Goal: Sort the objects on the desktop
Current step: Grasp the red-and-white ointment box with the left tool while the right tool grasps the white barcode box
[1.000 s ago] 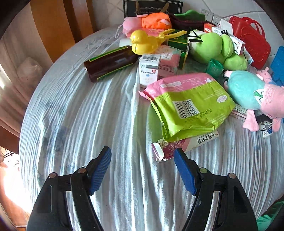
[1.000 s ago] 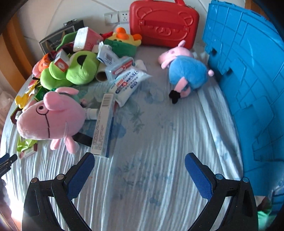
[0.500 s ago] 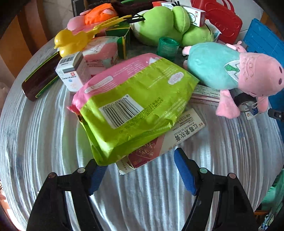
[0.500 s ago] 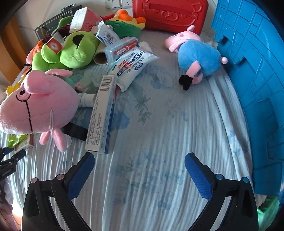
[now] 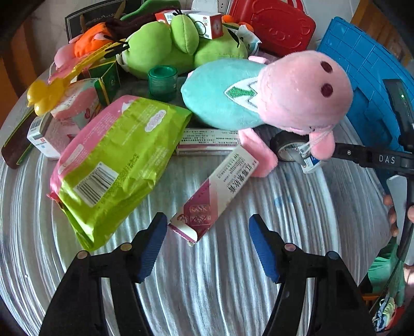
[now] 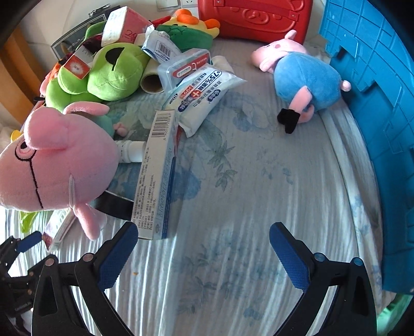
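Observation:
My left gripper [image 5: 208, 234] is open, its jaws straddling the near end of a pink-and-white carton [image 5: 214, 195] that lies on the cloth. A green-and-pink packet [image 5: 116, 160] lies just left of it. A pink pig plush in a teal dress [image 5: 258, 95] lies beyond. My right gripper [image 6: 203, 249] is open and empty over the cloth; its left pad [image 6: 117, 258] is next to the near end of a long white-and-blue box [image 6: 157, 178]. The pig plush [image 6: 54, 168] lies left of that box. The left gripper also shows at the far left of the right wrist view [image 6: 15, 248].
A blue crate [image 6: 380, 116] lines the right side. A red case [image 6: 254, 19] stands at the back. A blue pig plush [image 6: 302, 77], a wipes pack [image 6: 204, 97], green plush [image 5: 170, 49], green cap [image 5: 162, 82] and small boxes crowd the back left.
My left gripper moved right and forward, from beside the green packet to straddling the pink carton's end. My right gripper moved forward and left toward the long white box.

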`<state>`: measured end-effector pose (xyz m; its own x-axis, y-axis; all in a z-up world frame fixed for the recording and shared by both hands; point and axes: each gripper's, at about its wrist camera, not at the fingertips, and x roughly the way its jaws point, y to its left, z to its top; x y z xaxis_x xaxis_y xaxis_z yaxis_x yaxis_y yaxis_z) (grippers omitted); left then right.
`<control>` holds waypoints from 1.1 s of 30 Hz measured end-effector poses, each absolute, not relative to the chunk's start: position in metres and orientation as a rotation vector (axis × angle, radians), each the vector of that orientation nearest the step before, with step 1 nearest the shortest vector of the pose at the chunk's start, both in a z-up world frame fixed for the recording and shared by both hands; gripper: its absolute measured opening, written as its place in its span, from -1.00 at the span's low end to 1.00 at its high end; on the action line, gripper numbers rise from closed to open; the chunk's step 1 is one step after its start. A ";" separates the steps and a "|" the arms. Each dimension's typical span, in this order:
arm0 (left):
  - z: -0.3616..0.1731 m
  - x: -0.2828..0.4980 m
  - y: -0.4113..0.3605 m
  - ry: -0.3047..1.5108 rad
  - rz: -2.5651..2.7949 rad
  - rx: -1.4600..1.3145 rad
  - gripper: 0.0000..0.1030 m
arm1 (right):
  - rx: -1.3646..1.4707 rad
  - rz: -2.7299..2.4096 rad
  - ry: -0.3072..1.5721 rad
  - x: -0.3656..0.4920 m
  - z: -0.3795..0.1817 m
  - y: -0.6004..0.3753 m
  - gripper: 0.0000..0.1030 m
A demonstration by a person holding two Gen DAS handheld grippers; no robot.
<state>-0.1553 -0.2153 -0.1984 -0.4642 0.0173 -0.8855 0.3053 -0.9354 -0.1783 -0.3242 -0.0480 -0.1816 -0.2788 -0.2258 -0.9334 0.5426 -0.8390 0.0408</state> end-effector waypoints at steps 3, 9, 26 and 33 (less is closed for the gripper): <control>-0.206 -0.174 -0.220 0.477 -2.465 1.540 0.26 | 1.498 -2.139 0.372 -0.330 -0.181 -0.055 1.00; -0.210 -0.190 -0.212 0.478 -2.443 1.547 0.00 | 1.483 -2.115 0.386 -0.337 -0.184 -0.072 0.92; -0.197 -0.180 -0.178 0.356 -2.499 1.680 -0.10 | 1.496 -2.065 0.461 -0.338 -0.178 -0.074 -0.12; -0.180 -0.183 -0.192 0.396 -2.478 1.623 -0.10 | 1.494 -2.058 0.397 -0.337 -0.172 -0.056 0.04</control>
<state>-0.1826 -0.1923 -0.1802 -0.4017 0.0164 -0.9156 0.2697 -0.9534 -0.1354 -0.3373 -0.0560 -0.1720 -0.2226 -0.2650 -0.9382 0.5948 -0.7994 0.0846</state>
